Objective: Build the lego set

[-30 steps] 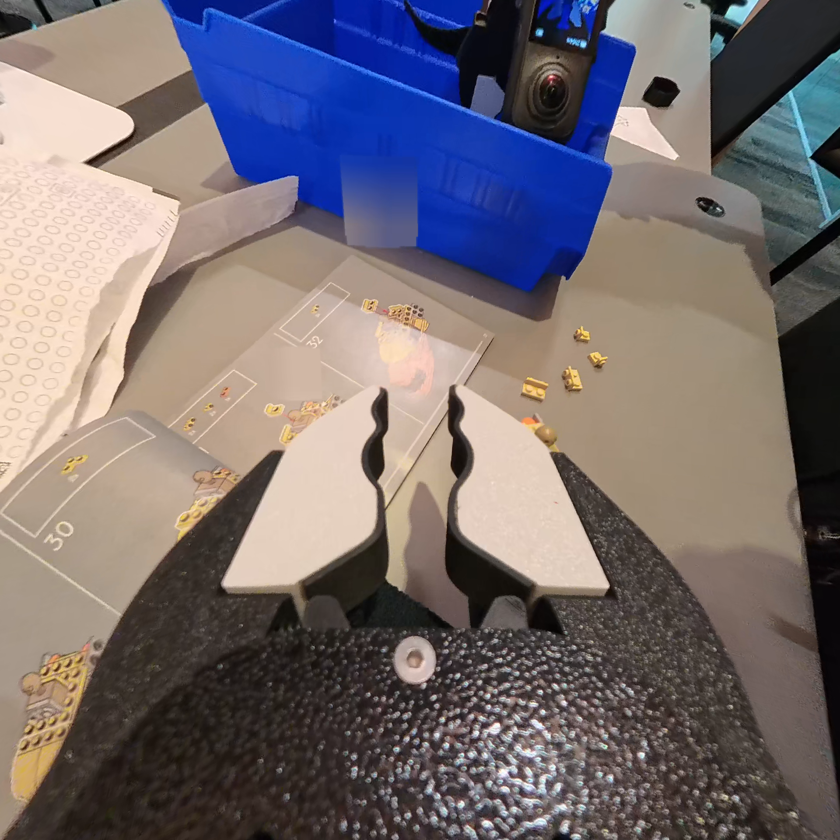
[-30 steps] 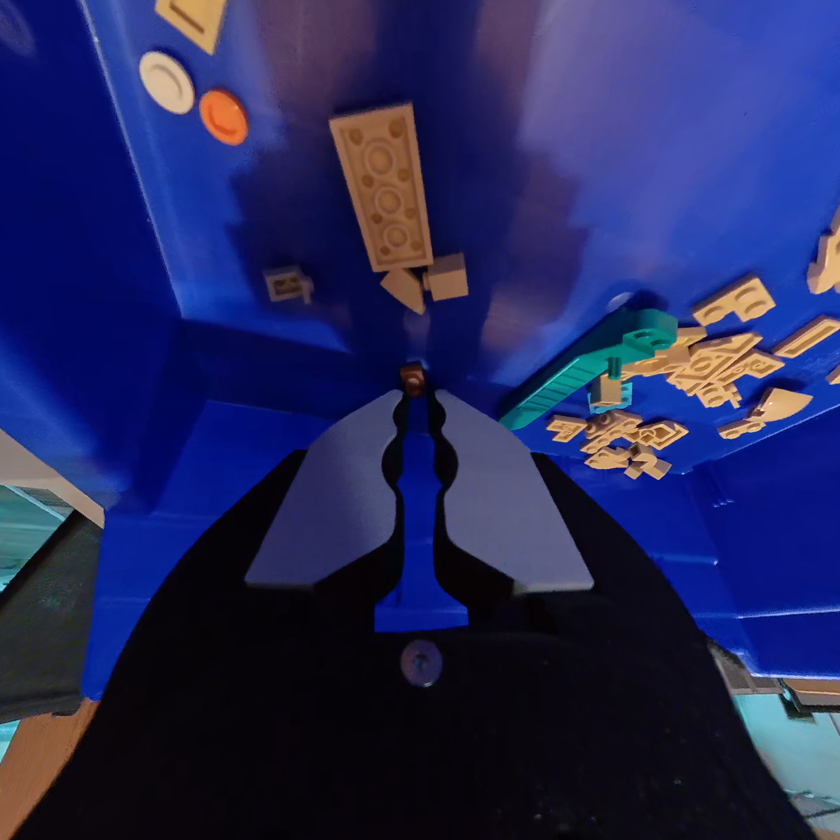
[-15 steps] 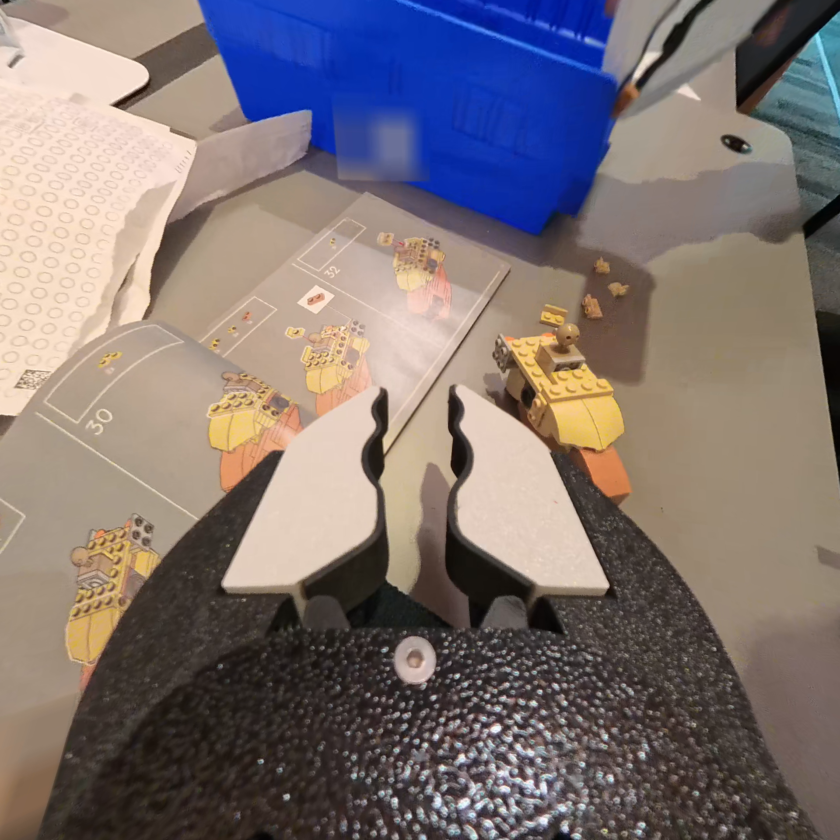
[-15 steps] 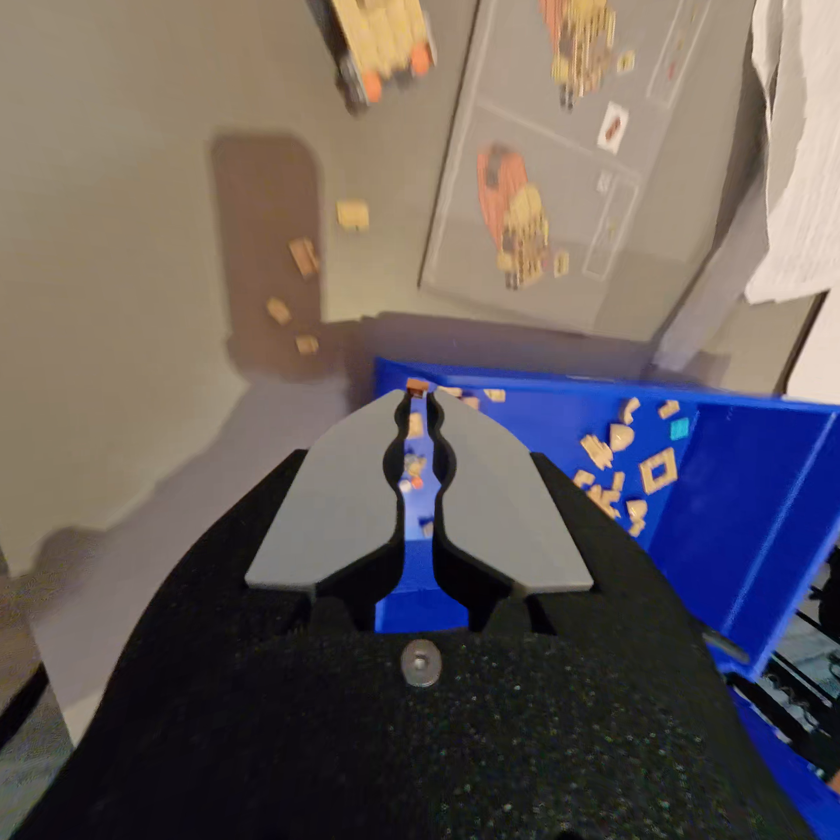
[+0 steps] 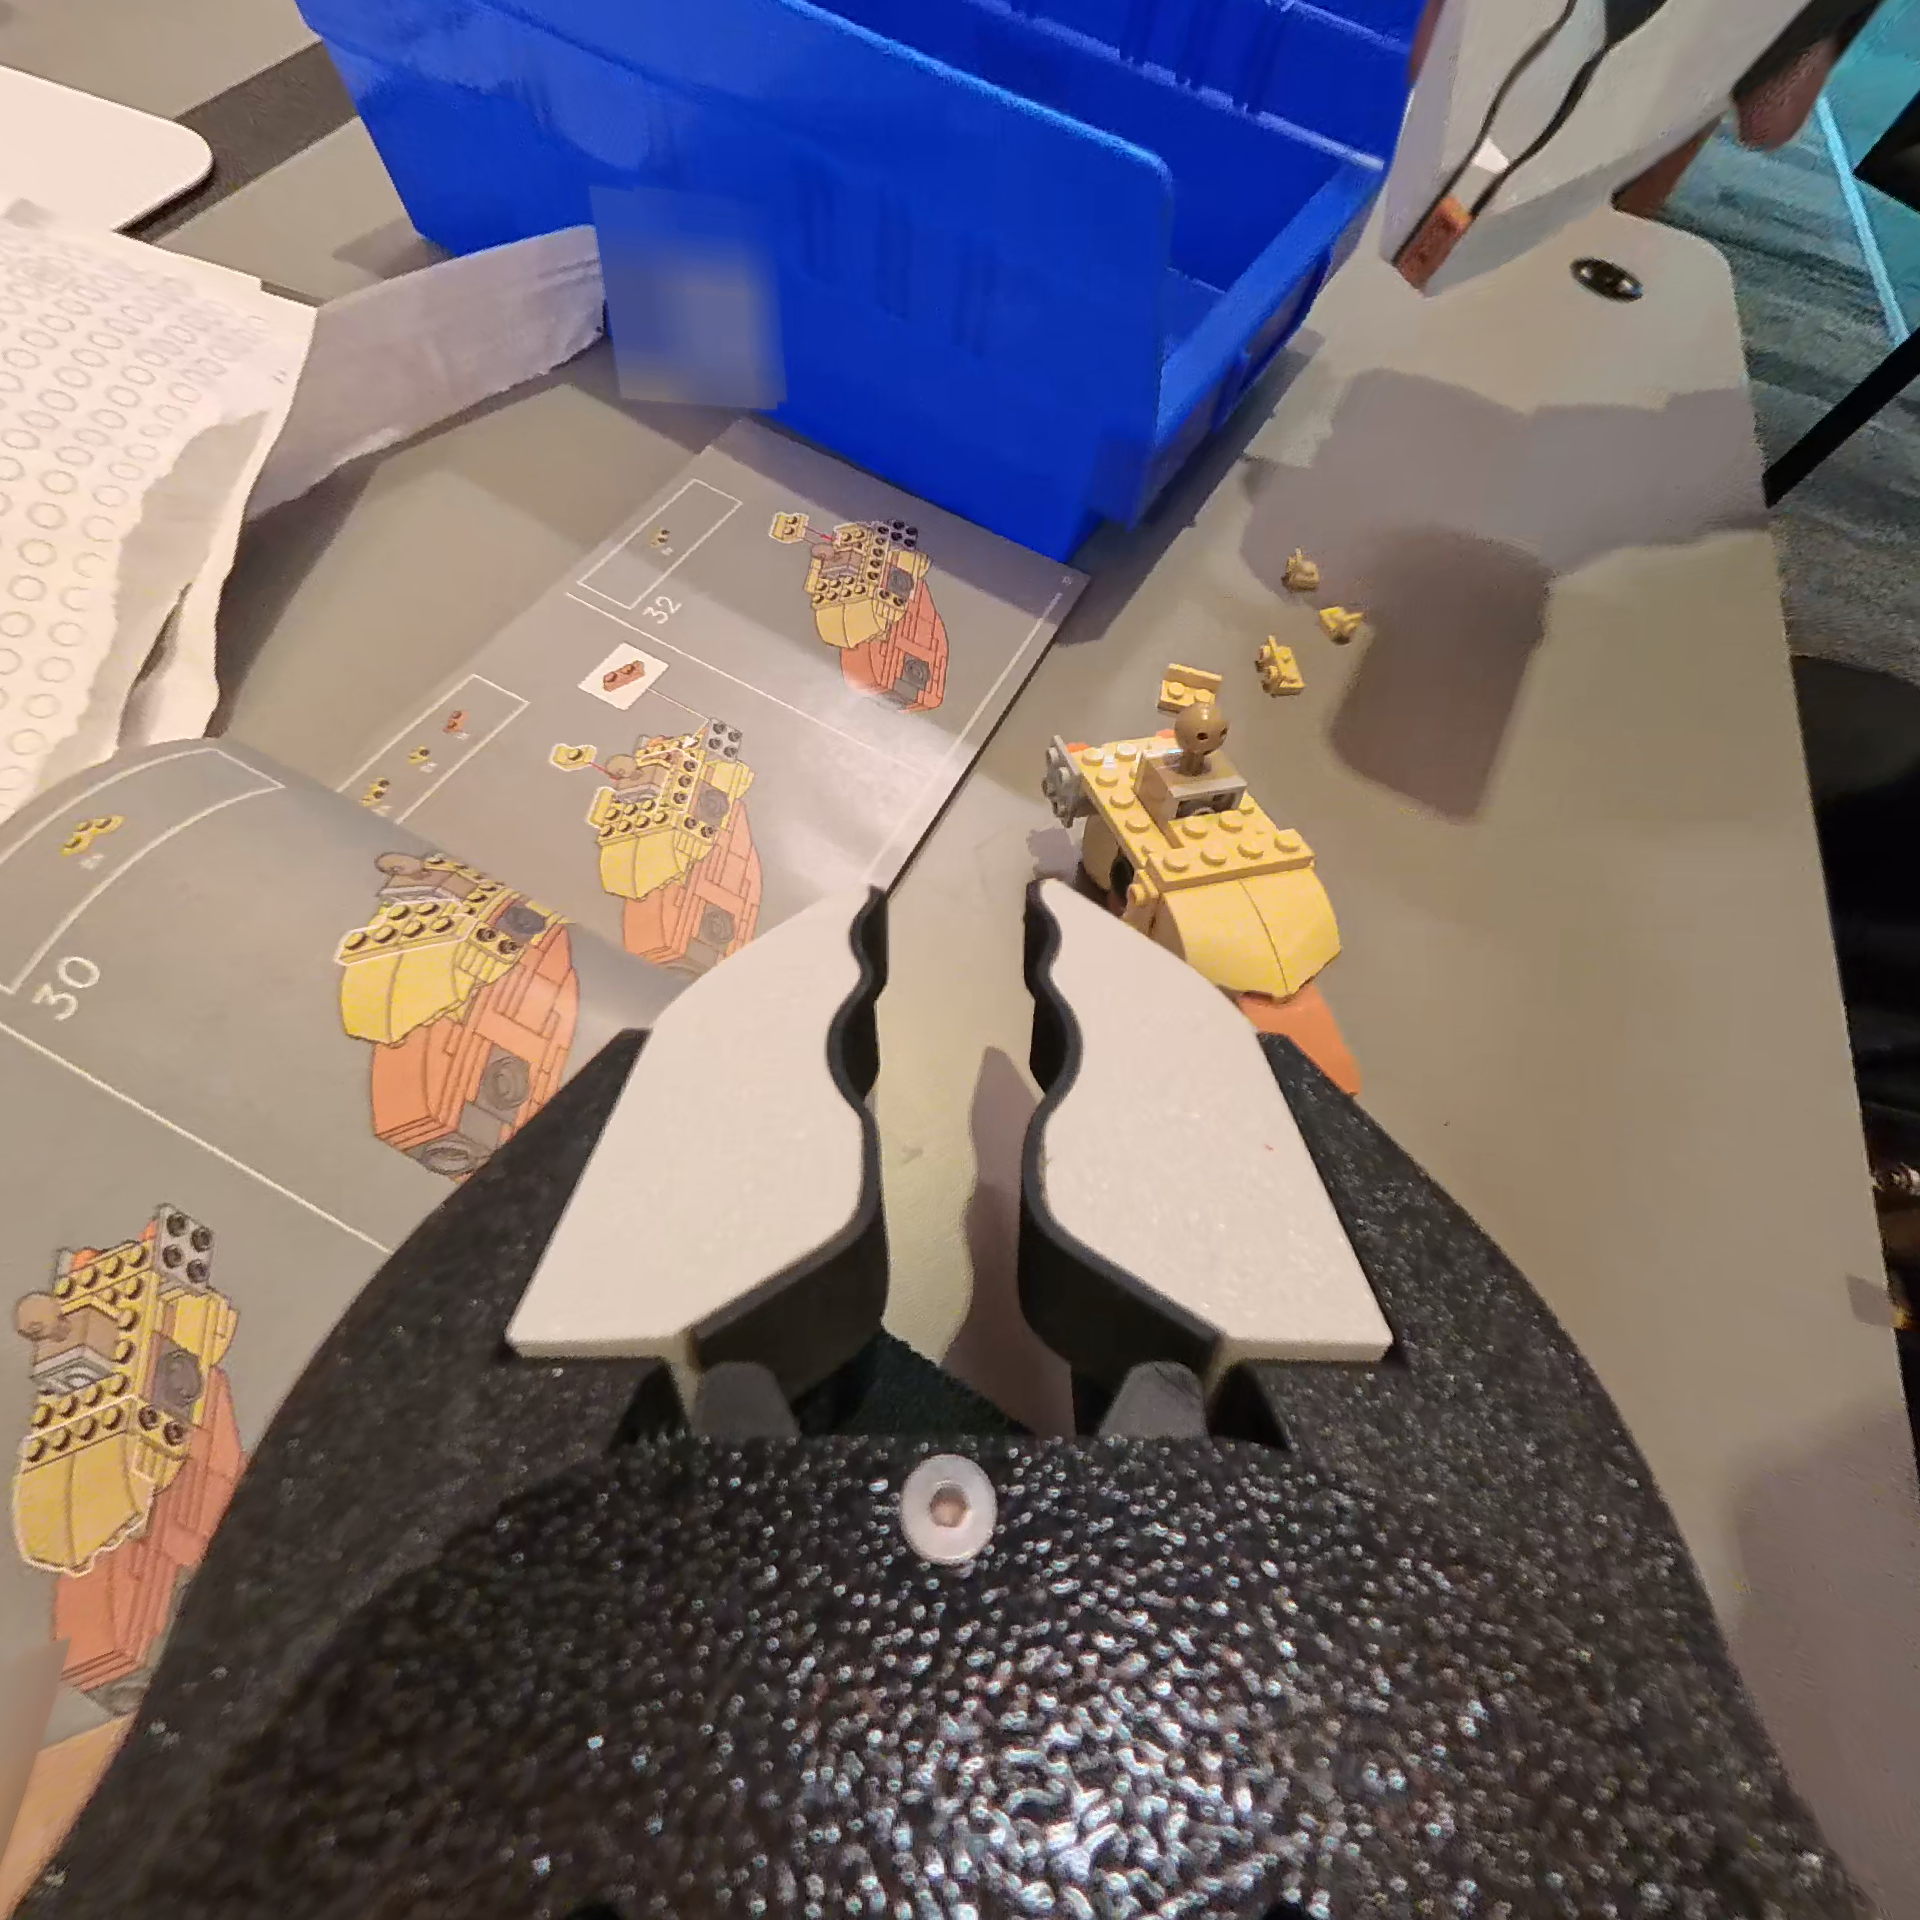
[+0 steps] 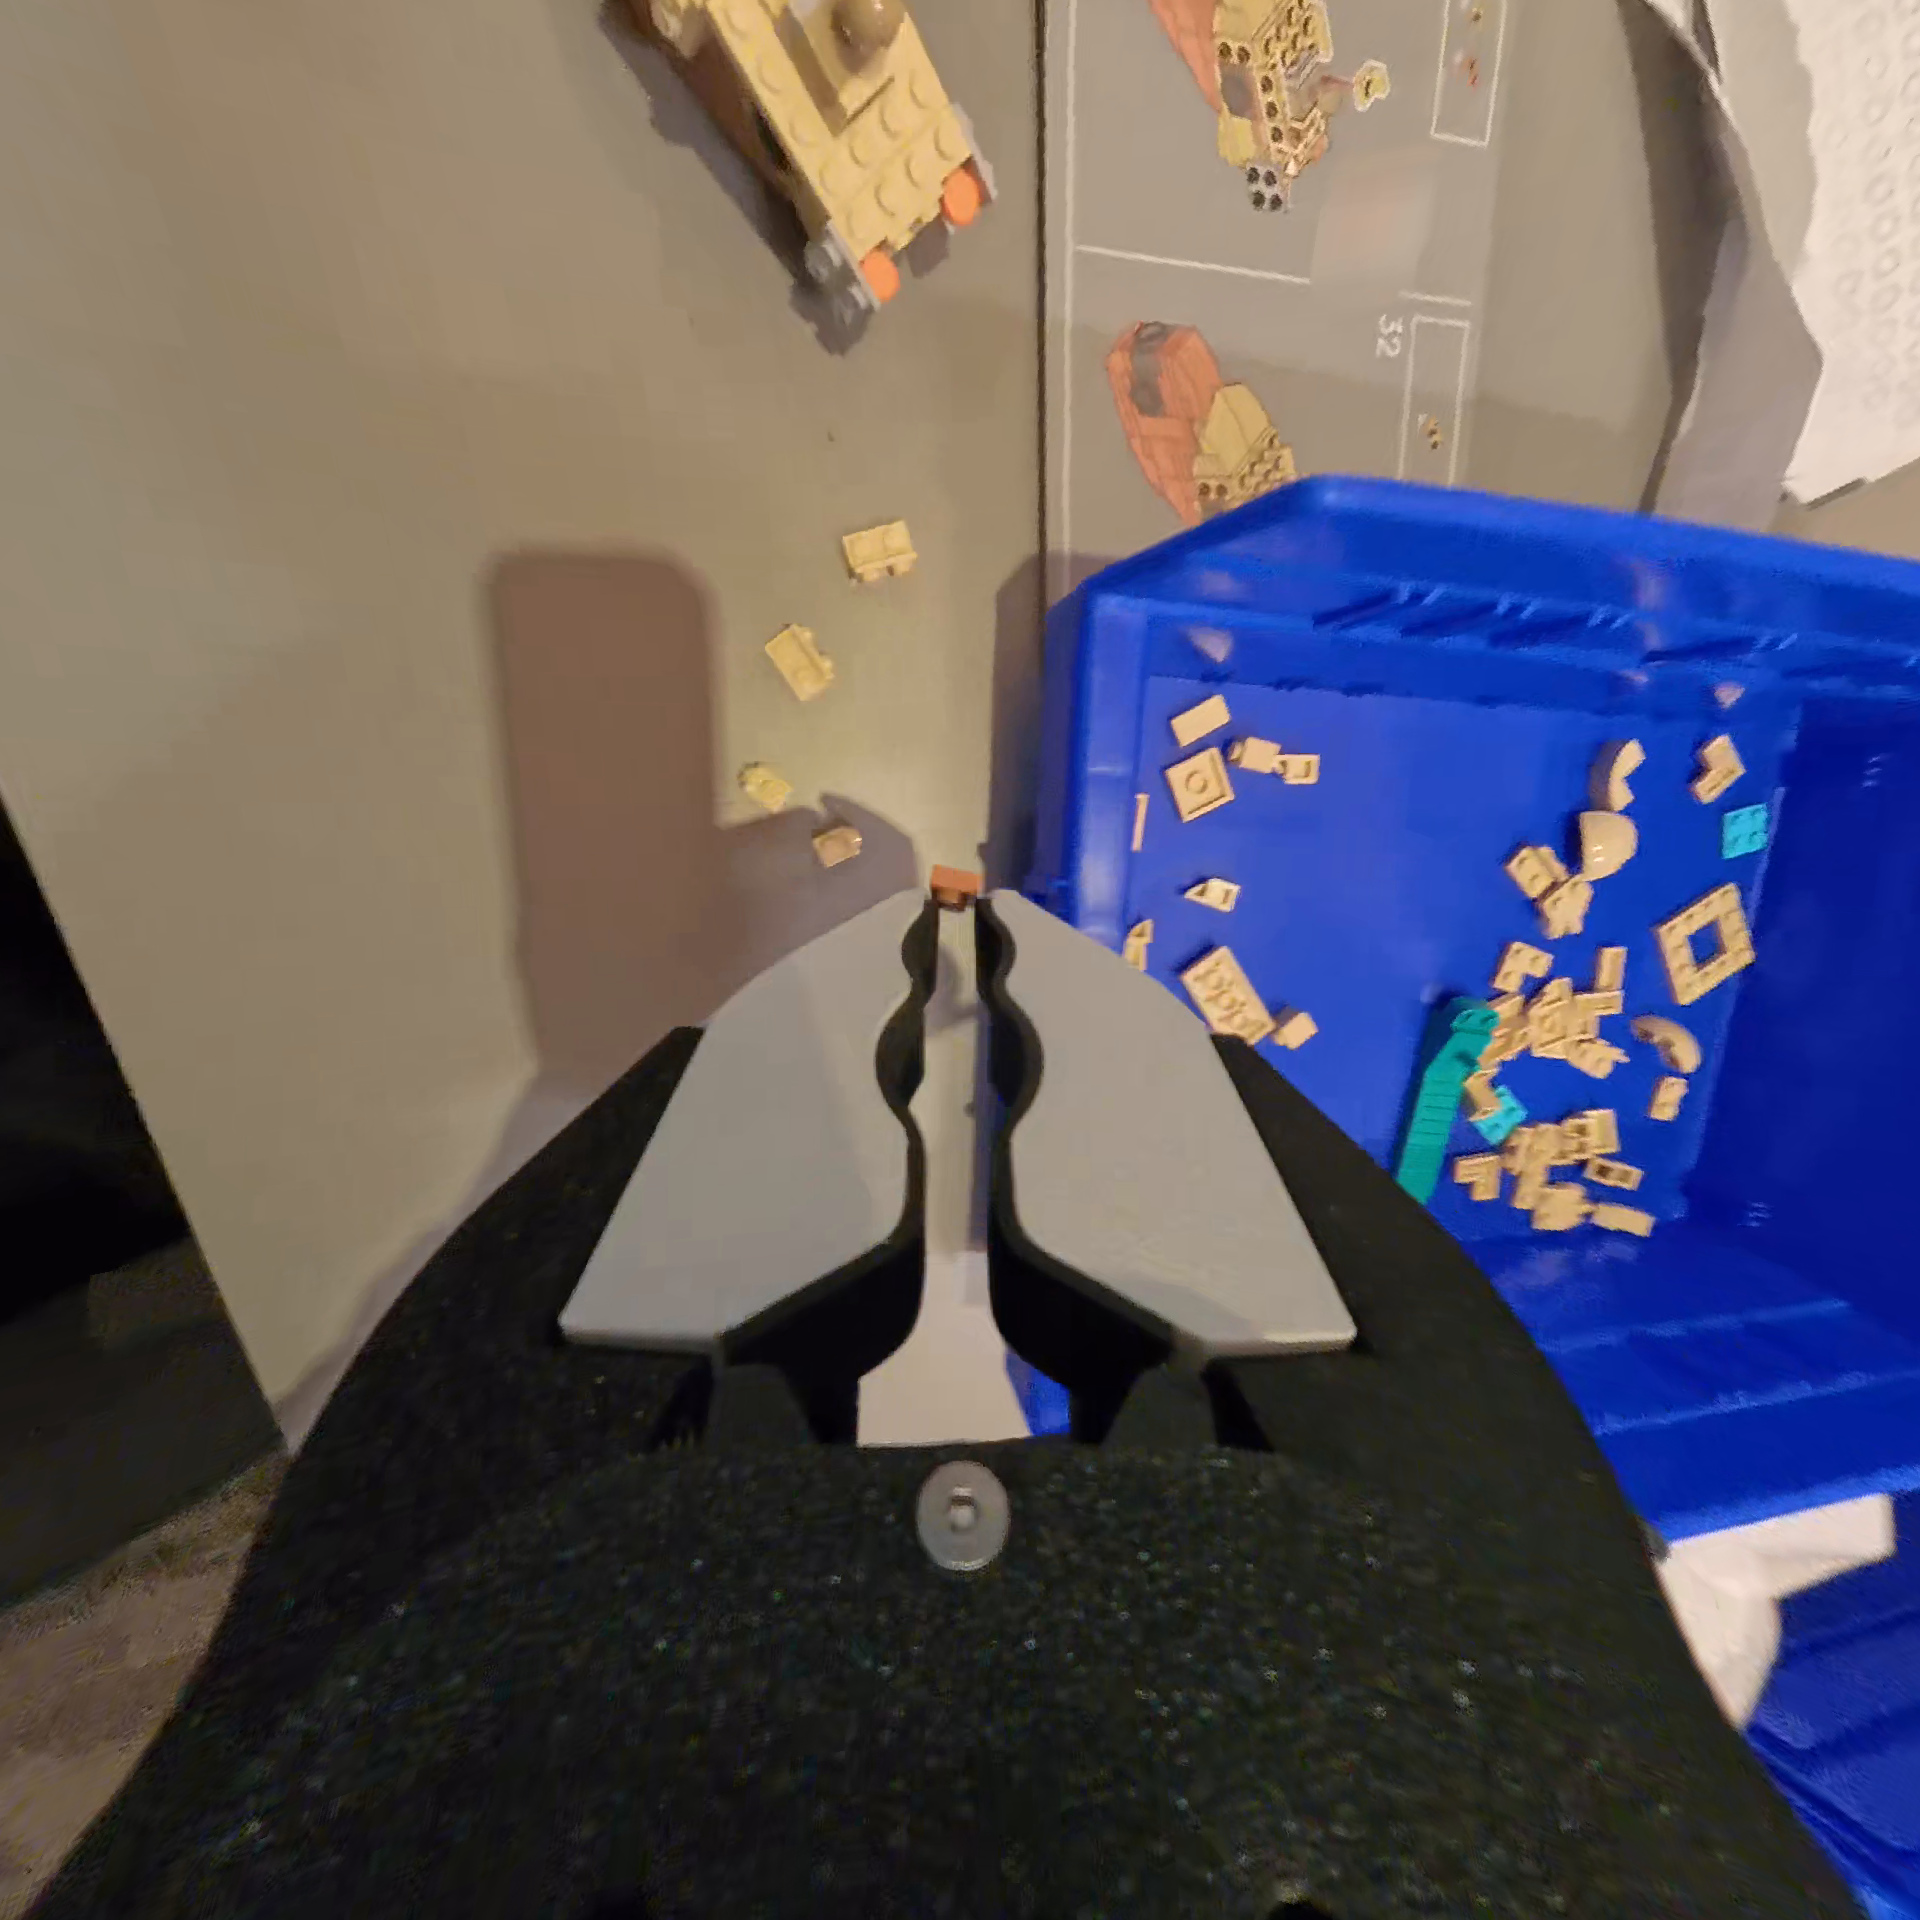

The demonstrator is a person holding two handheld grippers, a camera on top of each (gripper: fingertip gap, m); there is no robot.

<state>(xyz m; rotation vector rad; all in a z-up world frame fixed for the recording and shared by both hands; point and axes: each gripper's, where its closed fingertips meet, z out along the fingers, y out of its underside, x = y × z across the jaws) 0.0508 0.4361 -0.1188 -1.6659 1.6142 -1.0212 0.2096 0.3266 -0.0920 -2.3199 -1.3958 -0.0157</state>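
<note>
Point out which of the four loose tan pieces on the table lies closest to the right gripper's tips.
The tan piece just left of the right gripper, beside the small brown brick it pinches. The other three trail away toward the half-built model.

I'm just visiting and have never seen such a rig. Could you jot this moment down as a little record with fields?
Right claw: shut on a tiny reddish-brown lego piece, above the table beside the bin
Left claw: open, empty
Model: half-built tan and orange lego vehicle on the grey table
Loose parts: small tan lego pieces near the blue plastic bin
Guide: open instruction booklet
</note>
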